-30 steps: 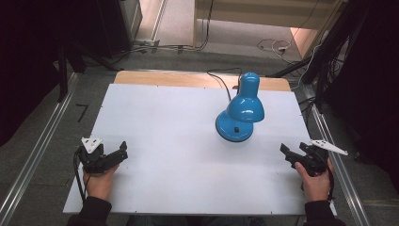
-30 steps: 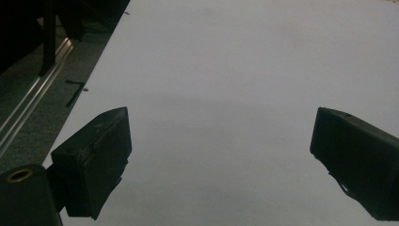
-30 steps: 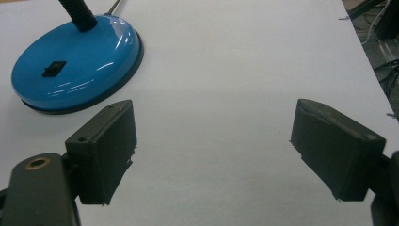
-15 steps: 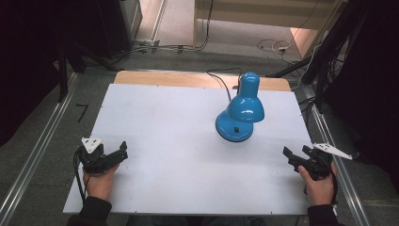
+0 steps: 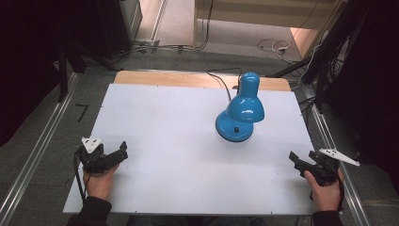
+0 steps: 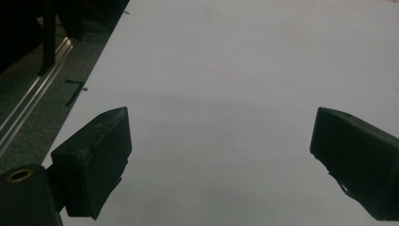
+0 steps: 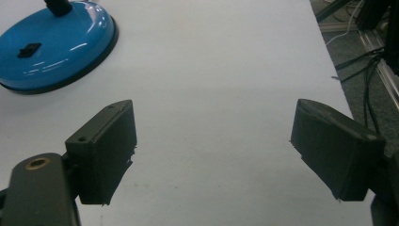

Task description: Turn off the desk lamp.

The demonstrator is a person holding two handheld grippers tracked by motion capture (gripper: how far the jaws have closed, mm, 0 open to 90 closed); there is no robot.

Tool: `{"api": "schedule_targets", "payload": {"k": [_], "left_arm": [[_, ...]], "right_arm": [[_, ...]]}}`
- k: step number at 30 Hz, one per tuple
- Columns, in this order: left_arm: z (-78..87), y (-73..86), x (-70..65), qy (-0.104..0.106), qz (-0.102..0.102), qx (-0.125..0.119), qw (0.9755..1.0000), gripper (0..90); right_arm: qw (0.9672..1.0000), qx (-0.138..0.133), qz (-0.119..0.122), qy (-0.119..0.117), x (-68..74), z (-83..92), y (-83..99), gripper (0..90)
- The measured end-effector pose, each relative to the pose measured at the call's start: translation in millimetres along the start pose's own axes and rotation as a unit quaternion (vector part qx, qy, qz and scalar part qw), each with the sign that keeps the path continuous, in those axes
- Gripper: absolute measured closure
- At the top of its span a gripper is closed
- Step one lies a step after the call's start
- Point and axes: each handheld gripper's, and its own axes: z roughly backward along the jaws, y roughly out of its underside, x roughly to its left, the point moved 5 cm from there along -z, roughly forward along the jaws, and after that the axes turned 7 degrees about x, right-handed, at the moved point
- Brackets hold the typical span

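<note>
Nearest me, I have both hands at the near edge of the white counter [image 5: 188, 141], one at each corner. My left claw [image 5: 120, 154] sits at the near left, held in my left hand [image 5: 98, 181], with its grey three-cornered plate [image 5: 92, 142] on top; in the left gripper view its jaws stand wide apart over bare white surface, gripping nothing, with the counter's left edge and the dark floor beside it. My right claw [image 5: 301, 161] sits at the near right, close to the counter's right edge, in my right hand [image 5: 324, 188], and in the right gripper view its jaws are likewise spread wide with nothing between them. Farther in, right of centre and well apart from both claws, I see a blue desk lamp [image 5: 241, 113] standing on its round base [image 7: 51, 44], shade tipped down over it. A small black switch [image 7: 28, 49] sits on the base. Its black cord [image 5: 221, 77] runs off the far edge.
</note>
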Motion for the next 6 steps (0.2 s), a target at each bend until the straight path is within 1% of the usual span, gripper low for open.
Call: {"api": "schedule_targets", "payload": {"k": [1,3,4,5,6], "left_arm": [[-0.1,0.0,-0.3,0.000,0.000,0.000,1.0000,6.6],[-0.9,0.0,-0.8,0.000,0.000,0.000,1.0000,6.6],[-1.3,0.1,-1.1,0.000,-0.001,0.002,1.0000,6.6],[-1.5,0.1,-1.4,0.000,-0.001,0.002,1.0000,6.6],[-1.7,0.1,-1.9,0.001,-0.003,0.002,1.0000,6.6]], "right_arm": [[1.0000,0.001,0.002,0.002,-1.5,-0.8,0.5,13.6],[0.9998,0.010,0.004,0.016,-6.2,-7.2,1.4,13.5],[0.9992,0.026,0.008,0.031,-11.3,-17.7,2.1,13.4],[0.9992,0.026,0.008,0.031,-11.3,-17.7,2.1,13.4],[0.9988,0.033,0.005,0.035,-11.4,-21.2,2.2,13.3]]}}
